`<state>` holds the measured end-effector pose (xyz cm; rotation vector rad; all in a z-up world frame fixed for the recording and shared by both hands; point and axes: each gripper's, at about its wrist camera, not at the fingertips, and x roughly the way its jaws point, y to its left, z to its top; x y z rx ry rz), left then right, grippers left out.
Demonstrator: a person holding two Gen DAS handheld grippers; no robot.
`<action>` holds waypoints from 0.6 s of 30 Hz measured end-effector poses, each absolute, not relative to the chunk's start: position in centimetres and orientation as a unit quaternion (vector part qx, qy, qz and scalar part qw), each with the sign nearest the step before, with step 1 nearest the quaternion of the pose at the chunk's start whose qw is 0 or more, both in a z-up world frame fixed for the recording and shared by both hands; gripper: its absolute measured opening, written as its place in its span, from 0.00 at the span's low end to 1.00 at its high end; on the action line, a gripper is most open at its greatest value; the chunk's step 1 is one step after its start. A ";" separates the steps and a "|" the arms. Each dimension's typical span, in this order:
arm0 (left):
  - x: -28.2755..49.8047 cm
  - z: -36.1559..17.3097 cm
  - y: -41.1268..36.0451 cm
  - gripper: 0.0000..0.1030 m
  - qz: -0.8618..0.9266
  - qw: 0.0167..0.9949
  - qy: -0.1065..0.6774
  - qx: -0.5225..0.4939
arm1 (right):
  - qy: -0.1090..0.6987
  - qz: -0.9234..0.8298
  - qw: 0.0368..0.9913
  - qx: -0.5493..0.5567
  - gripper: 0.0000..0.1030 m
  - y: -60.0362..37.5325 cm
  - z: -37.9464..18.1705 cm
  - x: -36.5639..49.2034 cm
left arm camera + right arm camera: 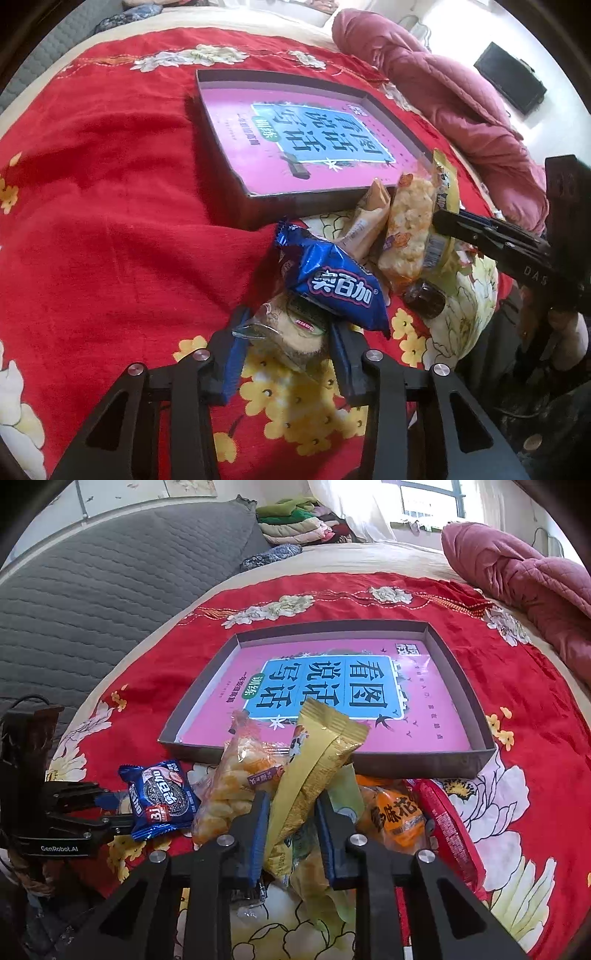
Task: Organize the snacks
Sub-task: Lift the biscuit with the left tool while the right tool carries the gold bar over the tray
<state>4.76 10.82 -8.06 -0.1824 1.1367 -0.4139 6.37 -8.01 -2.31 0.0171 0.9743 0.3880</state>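
We see right gripper (291, 830) clamped on gold packet (317, 760), long axis toward box (458, 672), left gripper (286, 350) pinching clear-wrapped cake (295, 332) at bedspread's (110, 221) near edge

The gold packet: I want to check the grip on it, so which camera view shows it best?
The right wrist view: the gold packet stands between the right gripper pads, which press on it, its sealed end rising toward the box. The left wrist view shows only its edge behind the puffed snack bag, the grip hidden.
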 end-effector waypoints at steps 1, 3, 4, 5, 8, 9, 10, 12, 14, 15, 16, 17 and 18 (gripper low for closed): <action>4.7 -8.0 10.9 0.39 -0.193 0.819 0.533 -0.092 | 0.463 0.187 0.866 0.007 0.23 -8.0 -2.2 6.3; 4.6 -7.8 11.2 0.38 -0.193 0.819 0.530 -0.103 | 0.458 0.189 0.869 0.005 0.23 -8.1 -2.0 6.1; 4.6 -7.7 11.3 0.38 -0.193 0.820 0.529 -0.107 | 0.456 0.189 0.870 0.005 0.23 -8.1 -1.9 6.0; 4.5 -7.6 11.4 0.38 -0.192 0.821 0.527 -0.109 | 0.454 0.190 0.871 0.004 0.23 -8.2 -1.8 5.9; 4.2 -6.9 11.5 0.38 -0.190 0.825 0.520 -0.115 | 0.448 0.190 0.874 0.008 0.22 -8.6 -1.5 5.8; 4.0 -6.5 11.5 0.38 -0.188 0.827 0.517 -0.114 | 0.447 0.189 0.874 0.009 0.22 -8.8 -1.4 5.7; 3.9 -6.2 11.4 0.38 -0.188 0.829 0.515 -0.113 | 0.445 0.188 0.875 0.010 0.22 -9.0 -1.3 5.7; 3.5 -5.5 11.3 0.38 -0.189 0.831 0.511 -0.113 | 0.442 0.188 0.877 0.015 0.22 -9.4 -1.1 5.6; 3.3 -5.0 11.2 0.38 -0.189 0.832 0.510 -0.108 | 0.439 0.187 0.879 0.019 0.22 -9.7 -1.0 5.5; 3.1 -4.7 11.0 0.36 -0.186 0.834 0.509 -0.103 | 0.437 0.187 0.879 0.021 0.22 -9.9 -0.9 5.4; 2.9 -4.5 11.0 0.36 -0.187 0.834 0.509 -0.100 | 0.435 0.187 0.881 0.022 0.21 -9.9 -0.7 5.4; 2.8 -4.2 10.9 0.36 -0.185 0.836 0.508 -0.098 | 0.432 0.187 0.882 0.023 0.21 -10.0 -0.6 5.3; 2.6 -4.0 10.9 0.36 -0.184 0.837 0.507 -0.096 | 0.428 0.188 0.883 0.023 0.21 -10.2 -0.4 5.2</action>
